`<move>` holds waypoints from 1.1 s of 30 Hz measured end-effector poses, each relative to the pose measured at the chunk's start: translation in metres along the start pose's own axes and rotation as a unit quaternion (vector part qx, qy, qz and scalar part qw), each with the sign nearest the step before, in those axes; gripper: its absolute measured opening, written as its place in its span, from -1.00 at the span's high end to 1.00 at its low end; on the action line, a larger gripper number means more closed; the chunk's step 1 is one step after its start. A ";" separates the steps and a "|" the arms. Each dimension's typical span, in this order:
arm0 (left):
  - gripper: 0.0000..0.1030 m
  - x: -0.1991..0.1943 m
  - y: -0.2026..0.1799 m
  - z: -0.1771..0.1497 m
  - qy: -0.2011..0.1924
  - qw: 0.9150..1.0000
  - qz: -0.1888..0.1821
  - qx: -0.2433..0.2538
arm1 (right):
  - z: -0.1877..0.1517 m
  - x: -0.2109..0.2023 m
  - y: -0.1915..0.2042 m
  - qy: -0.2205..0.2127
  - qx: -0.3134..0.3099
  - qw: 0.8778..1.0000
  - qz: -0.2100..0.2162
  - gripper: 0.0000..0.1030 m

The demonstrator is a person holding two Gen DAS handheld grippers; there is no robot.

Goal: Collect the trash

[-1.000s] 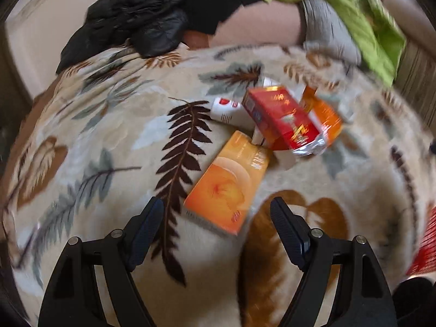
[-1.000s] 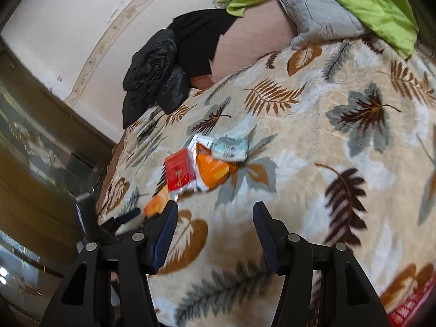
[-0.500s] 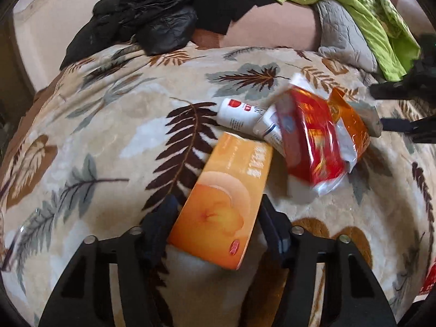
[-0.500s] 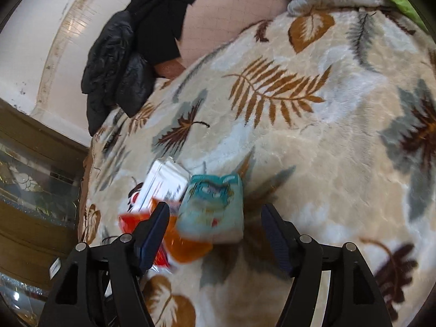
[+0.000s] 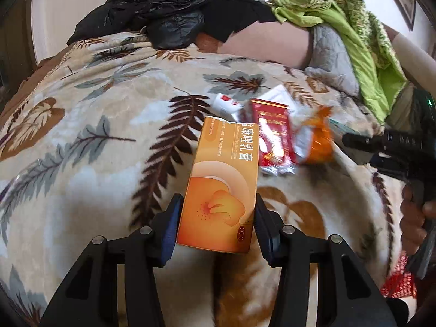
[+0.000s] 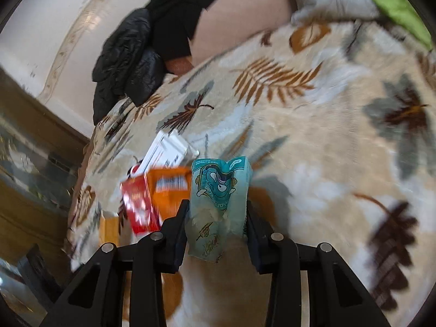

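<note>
My left gripper [image 5: 216,218] is shut on a long orange medicine box [image 5: 222,185], its jaws pressing both long sides above the leaf-patterned blanket [image 5: 95,150]. Behind it lie a red foil wrapper [image 5: 273,143], an orange wrapper [image 5: 317,139] and a white box [image 5: 226,105]. My right gripper [image 6: 216,218] is shut on a teal cartoon-printed packet [image 6: 218,199]. Left of it in the right wrist view lie the red wrapper [image 6: 139,207], the orange wrapper [image 6: 170,188] and a white box [image 6: 166,154]. The right gripper also shows at the right edge of the left wrist view [image 5: 362,143].
A black jacket [image 5: 163,8] is piled at the head of the bed. A green cover [image 5: 348,35] and a grey quilted pillow [image 5: 329,54] lie at the back right. A red mesh bag [image 5: 399,280] shows at the lower right. A dark wooden cabinet [image 6: 27,177] stands left of the bed.
My left gripper moved in and closed on the orange box. My right gripper came forward over the teal packet and closed on it.
</note>
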State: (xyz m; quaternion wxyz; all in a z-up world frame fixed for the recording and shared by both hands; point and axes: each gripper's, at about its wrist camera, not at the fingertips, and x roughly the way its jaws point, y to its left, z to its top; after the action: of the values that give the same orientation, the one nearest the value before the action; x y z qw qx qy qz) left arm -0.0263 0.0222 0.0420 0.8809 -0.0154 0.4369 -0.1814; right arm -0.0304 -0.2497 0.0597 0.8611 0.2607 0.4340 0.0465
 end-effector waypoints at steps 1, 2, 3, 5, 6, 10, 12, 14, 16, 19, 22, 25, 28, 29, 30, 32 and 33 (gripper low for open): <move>0.06 -0.004 -0.002 -0.002 0.000 1.000 -0.006 -0.003 | -0.009 -0.010 0.002 -0.007 -0.012 1.000 -0.005 0.22; 0.06 -0.009 -0.004 -0.006 0.000 1.000 -0.012 -0.003 | -0.018 -0.021 0.004 -0.015 -0.021 1.000 -0.007 0.22; 0.06 -0.015 -0.007 -0.010 -0.001 1.000 -0.016 -0.003 | -0.026 -0.028 0.006 -0.017 -0.029 0.999 -0.005 0.22; 0.06 -0.025 -0.012 -0.017 0.002 1.000 -0.026 -0.009 | -0.046 -0.040 0.009 -0.007 -0.036 0.999 0.008 0.22; 0.06 -0.029 -0.015 -0.022 0.007 0.999 -0.033 -0.013 | -0.054 -0.042 0.010 0.001 -0.038 0.999 0.014 0.22; 0.06 -0.032 -0.028 -0.042 0.035 0.999 -0.033 -0.017 | -0.086 -0.037 0.018 0.047 -0.065 0.997 0.011 0.20; 0.06 -0.029 -0.037 -0.052 0.044 0.999 -0.018 -0.010 | -0.093 -0.032 0.019 0.069 -0.071 0.995 0.004 0.14; 0.05 -0.026 -0.041 -0.059 0.049 0.999 -0.003 -0.005 | -0.099 -0.028 0.019 0.082 -0.074 0.994 -0.005 0.06; 0.05 -0.024 -0.044 -0.062 0.041 0.999 0.012 0.009 | -0.101 -0.027 0.018 0.087 -0.076 0.993 -0.014 -0.04; 0.05 -0.020 -0.045 -0.062 0.032 0.999 0.024 0.014 | -0.100 -0.027 0.016 0.084 -0.076 0.993 -0.017 -0.07; 0.02 -0.013 -0.044 -0.060 0.024 0.999 0.027 0.013 | -0.101 -0.027 0.016 0.080 -0.076 0.994 -0.019 -0.07; 0.02 -0.009 -0.043 -0.057 0.016 0.999 0.029 0.013 | -0.104 -0.026 0.018 0.077 -0.079 0.994 -0.020 0.07; 0.05 -0.010 -0.044 -0.056 0.004 0.999 0.034 0.014 | -0.106 -0.027 0.021 0.069 -0.084 0.994 -0.021 0.35; 0.05 -0.010 -0.045 -0.056 0.002 0.999 0.036 0.016 | -0.106 -0.028 0.022 0.062 -0.083 0.994 -0.022 0.41; 0.06 -0.011 -0.046 -0.056 -0.003 0.999 0.037 0.017 | -0.106 -0.030 0.022 0.055 -0.083 0.995 -0.023 0.52; 0.06 -0.018 -0.047 -0.056 -0.021 0.999 0.034 0.020 | -0.106 -0.038 0.022 0.034 -0.081 0.996 -0.021 0.58; 0.06 -0.022 -0.048 -0.056 -0.030 0.999 0.033 0.022 | -0.106 -0.041 0.021 0.024 -0.079 0.996 -0.020 0.61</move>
State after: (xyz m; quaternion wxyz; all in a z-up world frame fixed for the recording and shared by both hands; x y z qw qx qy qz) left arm -0.0965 -0.0078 0.0332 0.8995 0.0126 0.4062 -0.1606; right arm -0.1344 -0.2012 0.0486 0.8693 0.1821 0.4544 0.0691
